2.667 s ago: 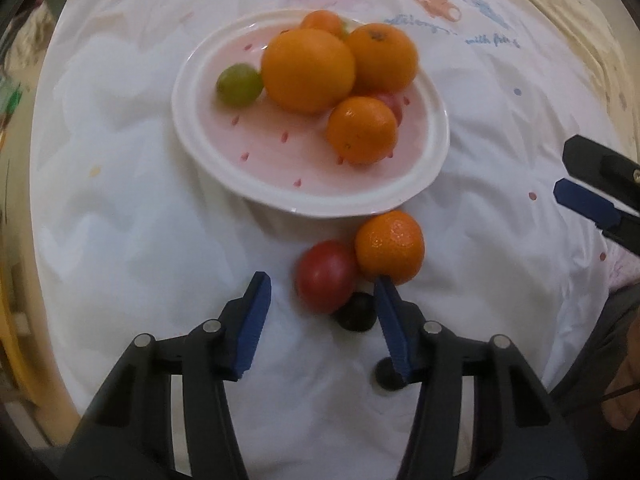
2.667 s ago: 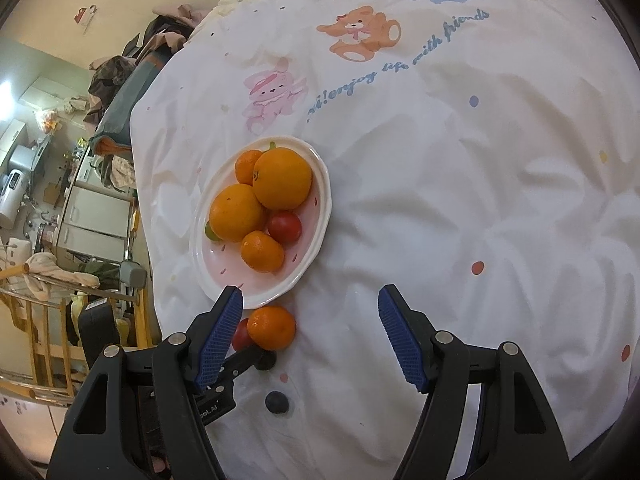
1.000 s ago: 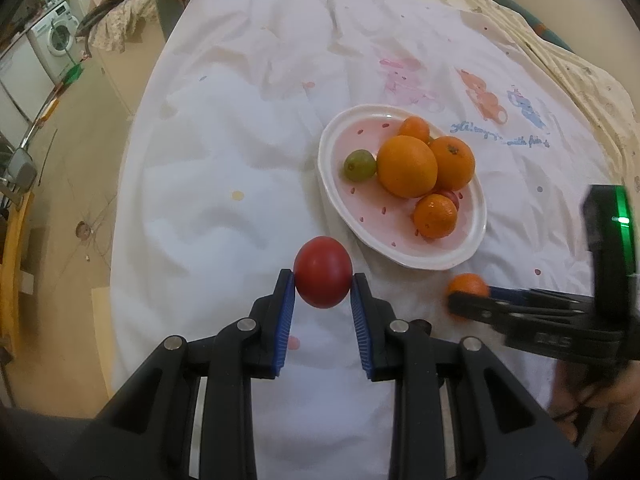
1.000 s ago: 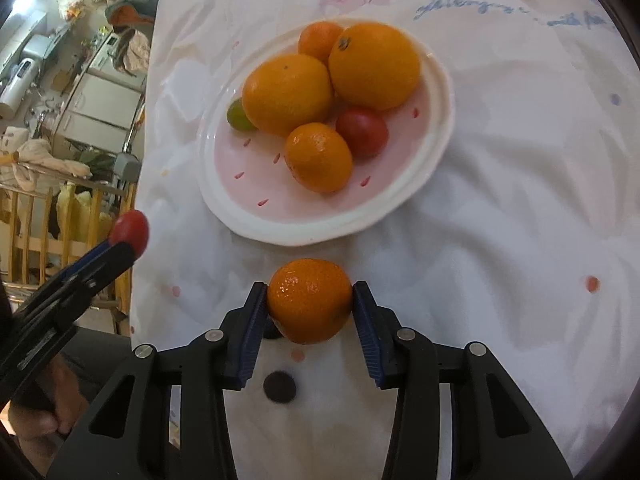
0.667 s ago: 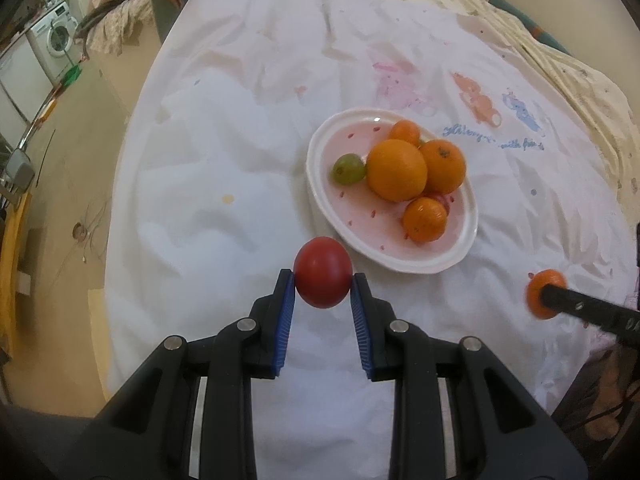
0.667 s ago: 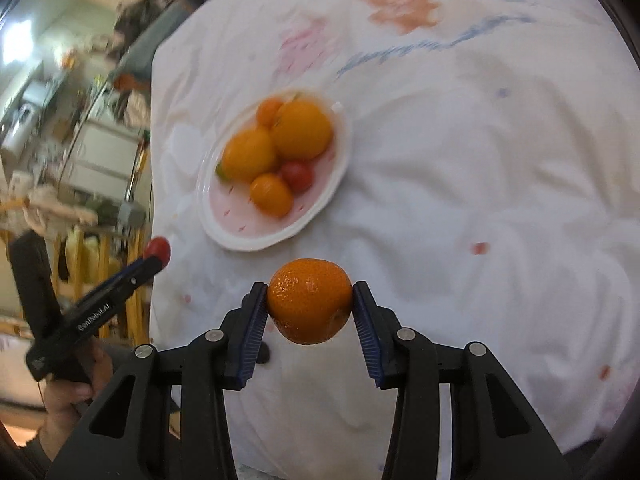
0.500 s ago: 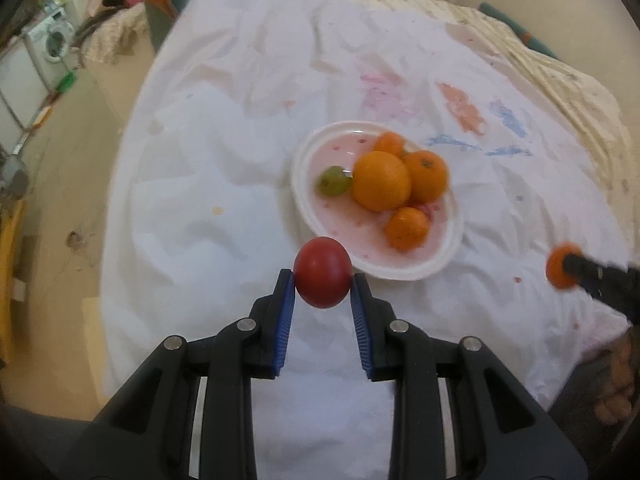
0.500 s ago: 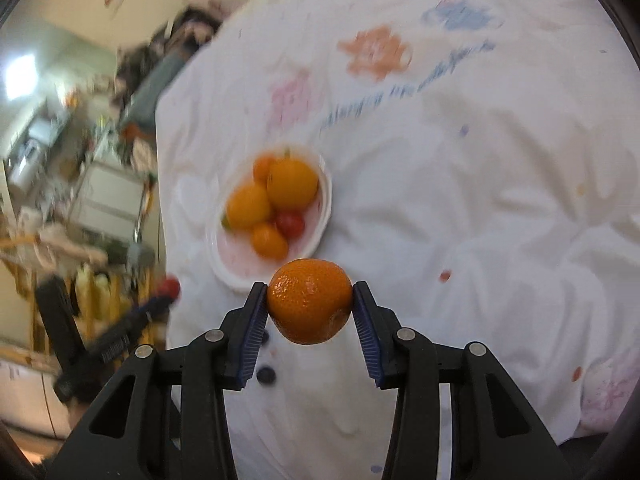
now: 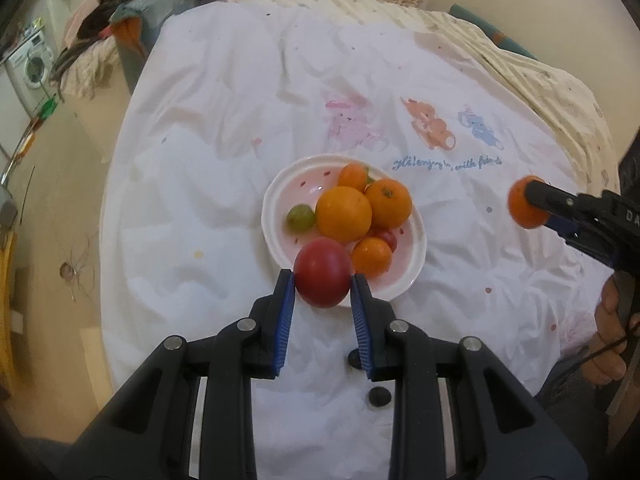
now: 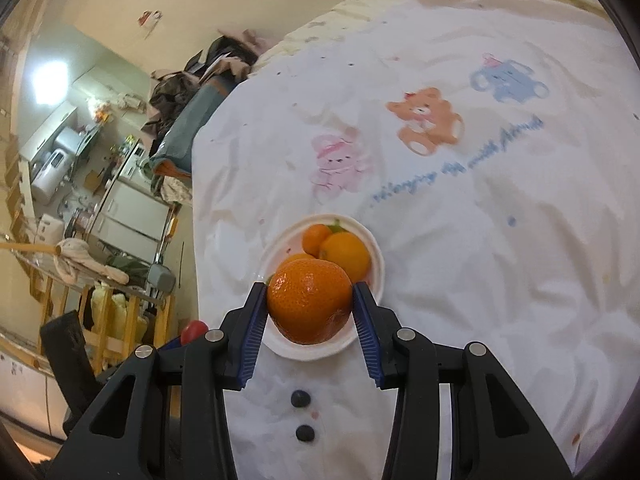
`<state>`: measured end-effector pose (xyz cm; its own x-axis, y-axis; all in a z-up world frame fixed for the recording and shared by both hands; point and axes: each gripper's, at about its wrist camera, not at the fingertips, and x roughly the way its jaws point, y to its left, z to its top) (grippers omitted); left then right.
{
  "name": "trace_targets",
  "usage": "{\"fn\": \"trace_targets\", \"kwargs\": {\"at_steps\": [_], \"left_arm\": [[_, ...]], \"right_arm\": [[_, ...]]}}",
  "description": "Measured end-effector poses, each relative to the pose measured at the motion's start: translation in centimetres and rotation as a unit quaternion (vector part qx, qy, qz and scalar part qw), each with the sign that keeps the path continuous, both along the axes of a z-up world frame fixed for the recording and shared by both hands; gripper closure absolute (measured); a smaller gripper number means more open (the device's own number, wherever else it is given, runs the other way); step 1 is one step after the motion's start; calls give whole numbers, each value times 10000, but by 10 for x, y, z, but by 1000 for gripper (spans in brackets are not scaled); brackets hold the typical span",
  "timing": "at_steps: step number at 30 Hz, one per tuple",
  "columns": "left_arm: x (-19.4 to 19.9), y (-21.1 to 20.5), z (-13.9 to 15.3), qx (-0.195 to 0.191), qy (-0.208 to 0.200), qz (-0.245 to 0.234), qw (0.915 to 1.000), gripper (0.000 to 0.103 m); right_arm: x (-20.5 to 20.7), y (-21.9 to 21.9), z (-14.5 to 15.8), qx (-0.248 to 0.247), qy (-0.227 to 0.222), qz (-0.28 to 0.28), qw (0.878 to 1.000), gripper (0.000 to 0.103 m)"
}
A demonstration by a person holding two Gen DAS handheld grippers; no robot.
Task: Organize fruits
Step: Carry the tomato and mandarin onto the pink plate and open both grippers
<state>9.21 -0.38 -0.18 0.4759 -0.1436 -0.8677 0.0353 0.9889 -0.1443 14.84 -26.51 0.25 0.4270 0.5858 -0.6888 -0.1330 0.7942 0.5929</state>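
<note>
My left gripper (image 9: 323,282) is shut on a red tomato (image 9: 323,273), held in the air in front of the near rim of a pink-and-white plate (image 9: 414,252). The plate holds two large oranges (image 9: 344,213), two small mandarins, a green fruit (image 9: 300,217) and a small red fruit. My right gripper (image 10: 310,302) is shut on a mandarin (image 10: 309,306), raised above the plate (image 10: 376,268). The left wrist view shows that mandarin (image 9: 522,208) at the right, well off the plate. The tomato (image 10: 194,330) appears low on the left in the right wrist view.
A white bedsheet (image 9: 224,152) with cartoon bears covers the surface. Two small dark round objects (image 10: 301,399) lie on it near the front edge. A hand (image 9: 608,340) holds the right gripper. The floor, a washing machine (image 9: 32,68) and piled clothes lie to the left.
Both grippers rose away from the sheet with their fruit, so the plate looks smaller and farther. The right gripper tilted up, bringing the room into view.
</note>
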Motion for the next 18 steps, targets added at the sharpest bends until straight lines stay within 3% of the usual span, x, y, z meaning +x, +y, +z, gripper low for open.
{"fn": "trace_targets", "kwargs": {"at_steps": [4,6,11,18], "left_arm": [[17,-9,-5,76,95,-120,9999,78],[26,-17,-17,42,333,-271,9991,78],[36,-33,-49,176,593,-537,9966,78],[43,-31,-72,106,706,-468,9964,78]], "right_arm": [[17,14,-7,-94,54,248,9996,58],[22,18,-15,-46,90,374,9992,58],[30,18,-57,228,656,281,9972,58],[37,32,-76,57,886,399,9953,58]]}}
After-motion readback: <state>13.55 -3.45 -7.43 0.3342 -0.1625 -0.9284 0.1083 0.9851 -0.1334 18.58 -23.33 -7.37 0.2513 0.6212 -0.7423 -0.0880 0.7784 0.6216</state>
